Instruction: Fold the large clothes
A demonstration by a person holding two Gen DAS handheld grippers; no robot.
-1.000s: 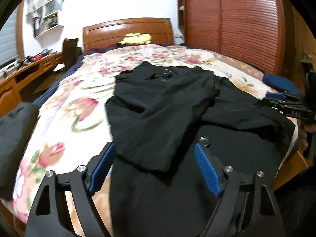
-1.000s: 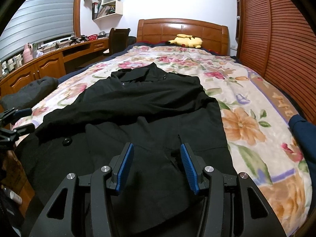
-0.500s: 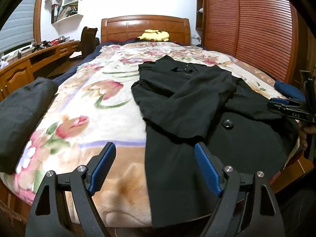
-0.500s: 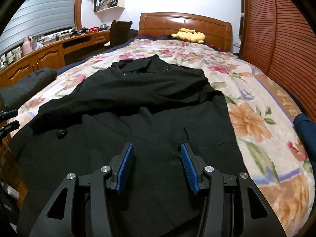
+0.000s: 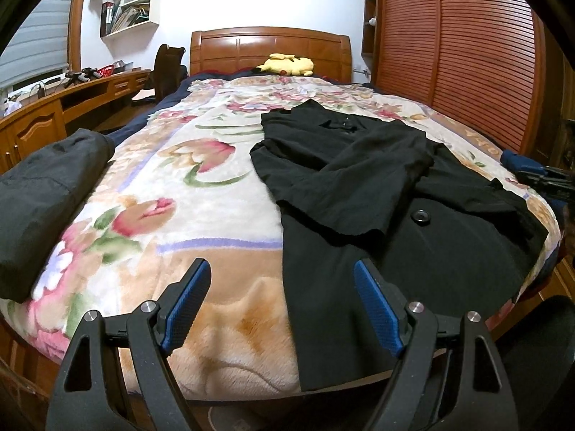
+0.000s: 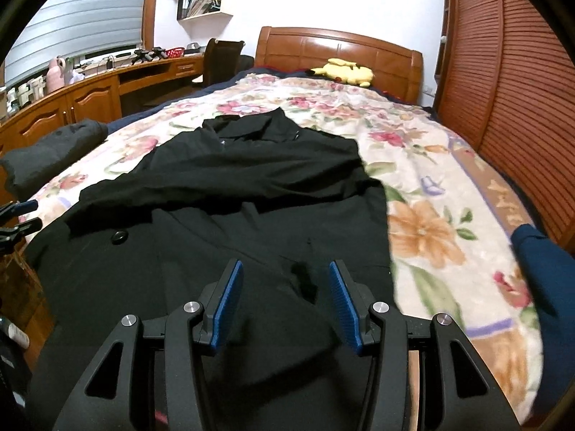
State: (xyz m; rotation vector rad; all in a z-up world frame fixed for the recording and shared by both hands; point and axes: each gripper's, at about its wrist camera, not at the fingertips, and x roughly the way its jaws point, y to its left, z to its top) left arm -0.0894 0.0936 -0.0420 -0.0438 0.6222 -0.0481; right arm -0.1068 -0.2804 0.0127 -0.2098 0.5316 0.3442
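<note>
A large black coat (image 5: 377, 194) lies flat on the floral bedspread (image 5: 172, 186), collar toward the headboard, with both sleeves folded across its chest and one big button (image 5: 420, 214) showing. My left gripper (image 5: 282, 287) is open and empty, above the foot of the bed at the coat's left hem edge. In the right wrist view the coat (image 6: 222, 194) fills the near bed. My right gripper (image 6: 285, 280) is open and empty just above the coat's lower part. The right gripper also shows at the right edge of the left wrist view (image 5: 550, 176).
A folded dark grey garment (image 5: 46, 186) lies on the bed's left edge. A blue garment (image 6: 546, 287) lies at the right edge. A yellow plush toy (image 5: 287, 64) sits by the wooden headboard (image 5: 269, 46). A desk (image 6: 107, 86) runs along the left; a slatted wardrobe (image 5: 449, 46) stands on the right.
My left gripper has pulled back and to the left, off the coat, so its hem edge now lies at the right finger. My right gripper has stayed open and backed off slightly.
</note>
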